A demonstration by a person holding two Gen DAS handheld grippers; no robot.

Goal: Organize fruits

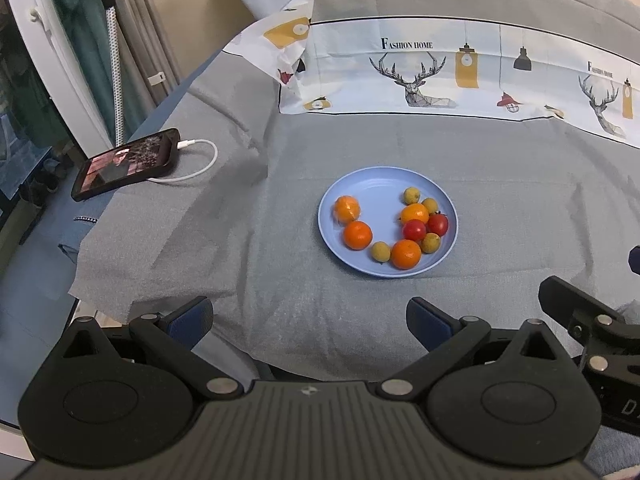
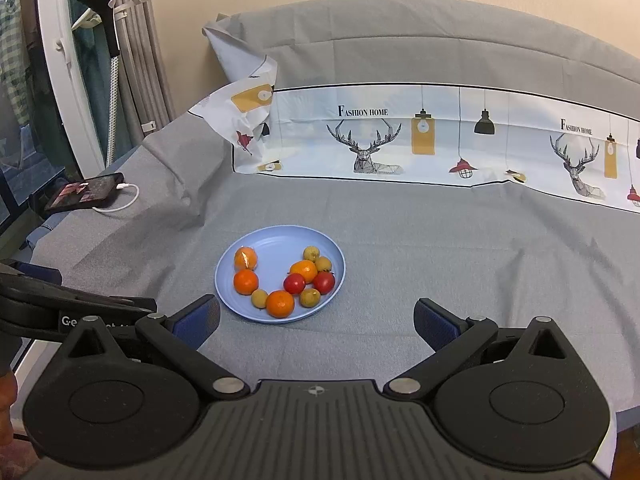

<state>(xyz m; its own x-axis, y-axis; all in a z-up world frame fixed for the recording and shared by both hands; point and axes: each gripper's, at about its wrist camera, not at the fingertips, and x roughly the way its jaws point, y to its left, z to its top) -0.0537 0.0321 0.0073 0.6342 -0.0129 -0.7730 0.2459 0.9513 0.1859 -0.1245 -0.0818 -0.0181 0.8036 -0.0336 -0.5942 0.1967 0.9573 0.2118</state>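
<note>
1. The left tool [image 1: 310,322] sits at the bottom of its own view with its blue-padded fingers [image 1: 192,320] spread wide, holding nothing; the right tool [image 2: 316,326] is likewise spread and empty above the grey sheet [image 2: 400,240].
2. The blue plate [image 1: 352,184] lies centre frame in the left view and left of centre in the right view, resting on the sheet; both tools are well apart from it.
3. On the plate, a wrapped orange fruit [image 1: 347,209] and an orange mandarin [image 1: 357,235] sit at the left side, touching; a second mandarin [image 1: 406,254] lies at the near rim beside a small yellow-green fruit [image 1: 380,251].
4. At the plate's right, two red tomatoes [image 1: 414,230] sit side by side, with another mandarin [image 1: 415,213] just behind and more small yellow-green fruits around them.
5. A smartphone [image 1: 126,164] with a white charging cable [image 1: 200,160] lies at the left of the frame; a deer-printed cloth [image 1: 440,76] spans the upper part.
</note>
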